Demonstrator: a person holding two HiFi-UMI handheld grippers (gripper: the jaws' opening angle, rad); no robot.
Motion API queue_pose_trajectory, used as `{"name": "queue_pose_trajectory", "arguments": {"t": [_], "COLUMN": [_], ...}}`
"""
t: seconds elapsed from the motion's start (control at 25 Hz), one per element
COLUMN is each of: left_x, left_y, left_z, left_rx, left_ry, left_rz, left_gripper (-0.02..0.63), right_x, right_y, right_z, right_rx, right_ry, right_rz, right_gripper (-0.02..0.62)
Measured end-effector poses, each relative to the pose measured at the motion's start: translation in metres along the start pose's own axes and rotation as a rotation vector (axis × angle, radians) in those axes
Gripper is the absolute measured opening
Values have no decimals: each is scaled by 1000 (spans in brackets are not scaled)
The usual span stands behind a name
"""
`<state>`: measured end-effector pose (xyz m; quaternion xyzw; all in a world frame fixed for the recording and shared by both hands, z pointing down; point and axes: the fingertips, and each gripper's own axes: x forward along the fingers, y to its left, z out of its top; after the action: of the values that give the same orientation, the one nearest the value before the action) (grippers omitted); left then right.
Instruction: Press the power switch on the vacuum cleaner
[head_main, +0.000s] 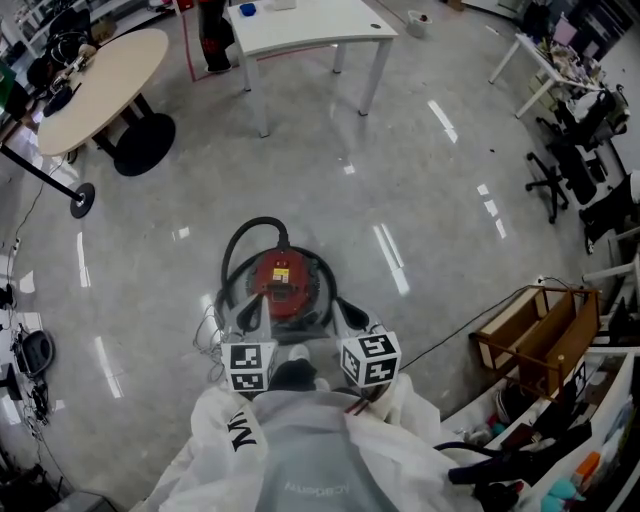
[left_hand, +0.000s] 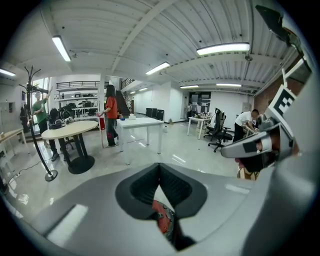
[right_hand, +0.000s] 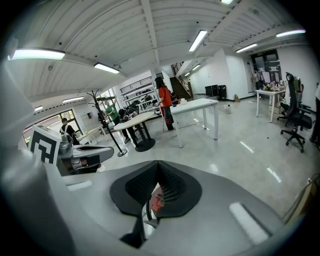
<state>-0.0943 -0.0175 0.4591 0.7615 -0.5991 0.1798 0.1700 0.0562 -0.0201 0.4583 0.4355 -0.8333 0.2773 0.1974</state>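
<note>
Approach step: left gripper (head_main: 249, 315) and right gripper (head_main: 350, 314) both clenched, empty, above vacuum cleaner (head_main: 283, 280). Next move: lower one onto the power switch.

White table (head_main: 310, 25), round table (head_main: 100, 85), office chair (head_main: 563, 170), perhaps wooden crate (head_main: 512, 322).

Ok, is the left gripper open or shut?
Shut. On the left gripper the jaw tips meet with nothing between; the red vacuum cleaner shows only through the gap below.
</note>
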Motion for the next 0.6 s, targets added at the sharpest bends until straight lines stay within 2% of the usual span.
{"name": "queue_pose_trajectory", "arguments": {"t": [0.6], "left_x": [18], "left_y": [29], "left_z": [28], "left_rx": [-4], "left_ry": [-23], "left_rz": [8], "left_gripper": [0], "right_x": [23], "right_y": [1], "right_z": [38], "right_rx": [-17], "right_ry": [-18], "right_rz": [-10], "right_gripper": [0]}}
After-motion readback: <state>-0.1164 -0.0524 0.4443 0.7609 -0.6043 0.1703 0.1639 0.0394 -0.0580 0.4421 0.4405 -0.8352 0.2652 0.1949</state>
